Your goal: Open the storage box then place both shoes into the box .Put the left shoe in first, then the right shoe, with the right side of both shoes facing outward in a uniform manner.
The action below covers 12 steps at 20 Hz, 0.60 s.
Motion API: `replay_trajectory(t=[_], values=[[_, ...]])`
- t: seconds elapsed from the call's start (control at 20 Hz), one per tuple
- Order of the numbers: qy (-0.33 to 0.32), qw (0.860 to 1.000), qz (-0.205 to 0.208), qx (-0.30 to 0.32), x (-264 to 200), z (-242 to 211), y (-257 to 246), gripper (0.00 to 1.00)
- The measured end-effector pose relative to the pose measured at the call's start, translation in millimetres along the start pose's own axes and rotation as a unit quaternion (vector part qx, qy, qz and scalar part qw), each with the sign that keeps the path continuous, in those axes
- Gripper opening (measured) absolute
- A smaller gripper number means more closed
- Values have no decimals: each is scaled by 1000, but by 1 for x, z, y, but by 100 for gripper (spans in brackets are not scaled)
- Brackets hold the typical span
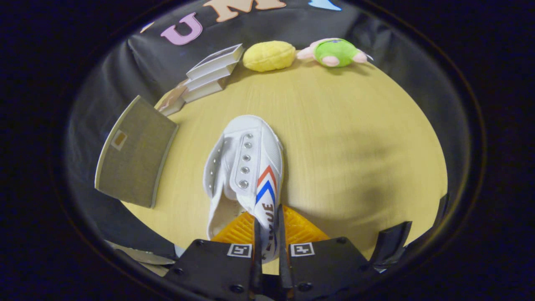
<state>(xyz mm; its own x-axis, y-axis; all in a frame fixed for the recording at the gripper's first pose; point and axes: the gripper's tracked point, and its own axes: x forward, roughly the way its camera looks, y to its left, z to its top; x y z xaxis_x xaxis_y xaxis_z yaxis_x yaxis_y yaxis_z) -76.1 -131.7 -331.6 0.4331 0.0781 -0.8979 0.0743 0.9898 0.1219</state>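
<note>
White canvas shoe (246,167) pinched in closed gripper (267,238), wooden table (355,138) beyond

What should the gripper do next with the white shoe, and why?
Probably carry the white shoe left toward the storage box. The gripper is shut on the shoe's heel side wall, so the grasp looks done, while the box stands off to the left.

shoe (246,167) white, red-blue chevrons | table (334,138) light wood, apparently
</note>
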Motion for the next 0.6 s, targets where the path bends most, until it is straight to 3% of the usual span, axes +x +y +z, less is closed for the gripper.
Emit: replay_trajectory(t=[0.05,0.2,0.4,0.6], values=[[5,1000,5,19,-3,2,0,4],[7,996,31,86,-12,6,11,3],[2,993,52,109,-23,12,36,3],[1,986,98,134,-38,19,78,3]])
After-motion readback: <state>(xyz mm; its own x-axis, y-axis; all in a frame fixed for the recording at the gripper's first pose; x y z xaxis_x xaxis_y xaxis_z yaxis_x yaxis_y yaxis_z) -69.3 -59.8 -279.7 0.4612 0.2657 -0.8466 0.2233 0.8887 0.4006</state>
